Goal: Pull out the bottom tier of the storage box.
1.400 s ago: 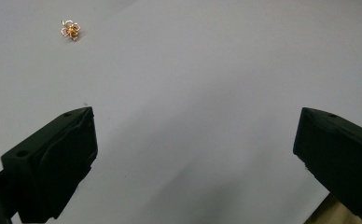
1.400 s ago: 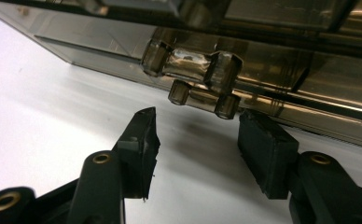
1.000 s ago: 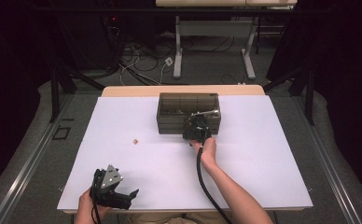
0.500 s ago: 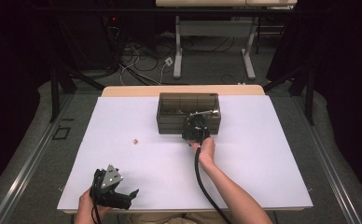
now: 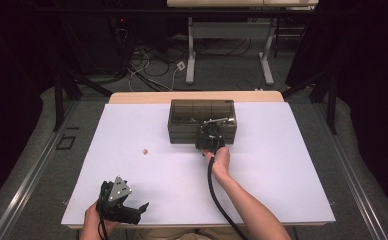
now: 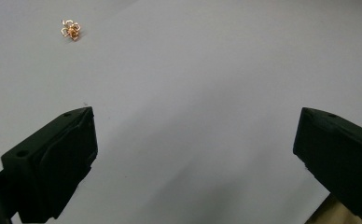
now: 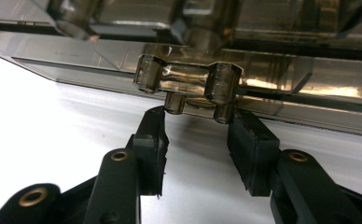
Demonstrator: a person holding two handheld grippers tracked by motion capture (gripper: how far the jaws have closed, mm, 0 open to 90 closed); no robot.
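A: Well, going from the left: the left hand-held gripper is resting at the near left corner of the white worktop, its jaws standing wide apart with nothing between them. Ahead of it, well apart, the small gold wire trinket is lying alone on the bare sheet.

B: And the right one?

A: The right hand-held gripper is sitting against the front wall of the smoky translucent plastic box, which stands at the far middle of the worktop. Its jaws are flanking the box's clear front latch tab, one tip under each of the two little posts. They're partly closed; I can't tell whether the pads are pressing yet.

B: How should the latch be handled?

A: I'd say keep the jaws centred on the tab, squeeze evenly and pull straight, so the light box isn't sliding.

B: Anything changing since a second ago?

A: Hardly. Both hands are sitting where they were, and the trinket too.
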